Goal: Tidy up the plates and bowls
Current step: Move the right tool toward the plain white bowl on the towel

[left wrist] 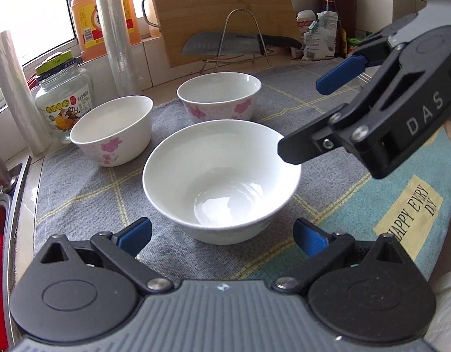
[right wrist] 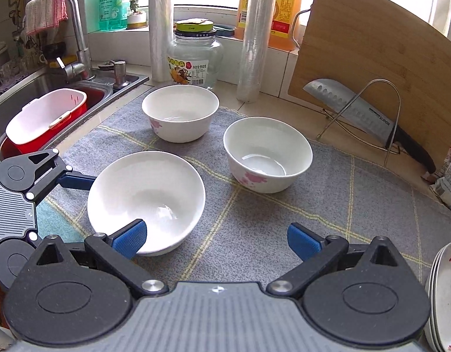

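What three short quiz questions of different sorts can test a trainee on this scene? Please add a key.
1. True or false: the plain white bowl is stacked inside a flowered bowl.
2. How many bowls stand on the grey mat?
3. Where do the plates show in the right wrist view? A) in the sink B) at the lower right edge C) on the cutting board

Key: 1 false, it stands alone between the open fingers of the left gripper. 2 three; the right gripper is open too. 3 B.
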`<state>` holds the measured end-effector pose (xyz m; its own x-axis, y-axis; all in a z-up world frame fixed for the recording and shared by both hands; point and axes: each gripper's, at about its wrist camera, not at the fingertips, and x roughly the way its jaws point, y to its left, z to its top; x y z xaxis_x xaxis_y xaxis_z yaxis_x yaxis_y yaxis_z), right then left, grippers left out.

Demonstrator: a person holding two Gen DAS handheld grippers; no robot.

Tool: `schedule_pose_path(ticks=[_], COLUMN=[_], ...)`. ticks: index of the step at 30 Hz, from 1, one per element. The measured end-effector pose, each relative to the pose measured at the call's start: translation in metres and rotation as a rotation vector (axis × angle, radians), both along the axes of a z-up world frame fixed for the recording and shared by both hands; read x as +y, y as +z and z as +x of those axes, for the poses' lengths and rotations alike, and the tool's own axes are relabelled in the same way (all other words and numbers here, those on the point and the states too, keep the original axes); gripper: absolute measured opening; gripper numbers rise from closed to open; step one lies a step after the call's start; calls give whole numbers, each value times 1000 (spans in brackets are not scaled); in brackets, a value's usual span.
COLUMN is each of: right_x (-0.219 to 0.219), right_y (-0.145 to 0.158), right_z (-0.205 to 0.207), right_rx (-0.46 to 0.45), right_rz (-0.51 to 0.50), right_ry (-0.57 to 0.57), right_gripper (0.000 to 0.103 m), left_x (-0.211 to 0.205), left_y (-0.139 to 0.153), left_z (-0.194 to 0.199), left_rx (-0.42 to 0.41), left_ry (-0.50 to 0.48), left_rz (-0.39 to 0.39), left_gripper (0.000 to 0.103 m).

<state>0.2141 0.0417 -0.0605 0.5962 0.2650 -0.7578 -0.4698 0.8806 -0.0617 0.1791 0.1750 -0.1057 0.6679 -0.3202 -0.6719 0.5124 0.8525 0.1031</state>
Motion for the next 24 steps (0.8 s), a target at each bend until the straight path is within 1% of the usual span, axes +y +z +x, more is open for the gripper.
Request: schedule_pose_path(ticks=[7,11,14,20,24], right_x=[11,15,20,25,29], right_y=[-5,-9,-11,-10,-13], right_z=[8,9,11,17,26], right_rx=[29,68,85,106,125], right_rz=[16,38,38,71,95], right_ry=[61,99,114,146,155], right_gripper=[103,103,103,103,99], left_x=[-6,-6,-6,0,5], left_y=[-2,-1,-1,-1,0], left_z=[-3,-5,-4,-3,-2], left_rx=[-37,-58,-67,-75,-76], left_ry=[-74,-99,-102,-86,-76], left_rz=[56,59,60,53,46], left_gripper=[102,102,102,101,100])
